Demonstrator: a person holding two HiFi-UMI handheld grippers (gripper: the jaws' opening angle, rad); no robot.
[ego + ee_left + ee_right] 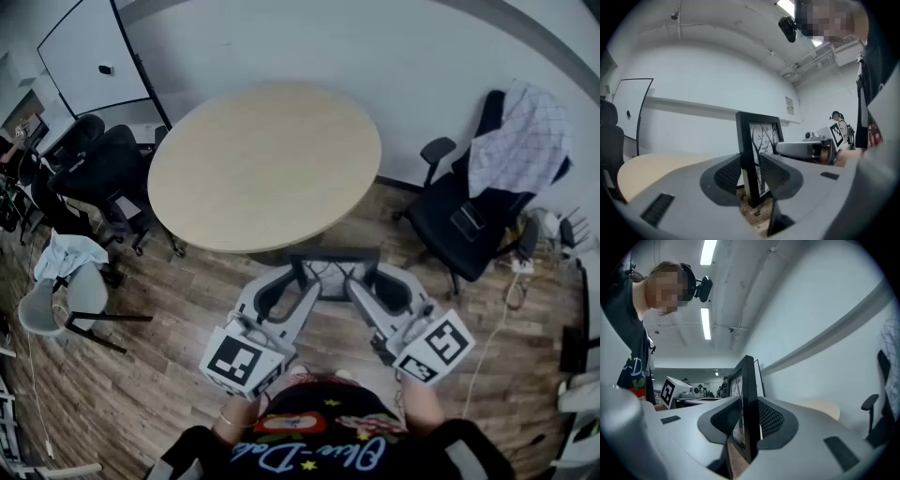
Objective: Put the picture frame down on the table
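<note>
Frame [333, 265] in air, upright, just short of table [262, 159], over floor. Left gripper [302, 286] clamps left edge, right gripper [364, 286] right edge. Likely light, stiff, glass fragile; hold by rims, set down gently.

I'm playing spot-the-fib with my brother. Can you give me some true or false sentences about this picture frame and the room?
1. The black rectangular picture frame lies on the round light wooden table. False: it is held up in the air in front of the table, above the wooden floor.
2. The left hand-held gripper and the right hand-held gripper each clamp one side of the frame. True.
3. The frame lies flat, face down. False: it stands upright between the two grippers.
4. The table is square. False: it is round.
5. A checked cloth hangs over the black office chair. True.
</note>
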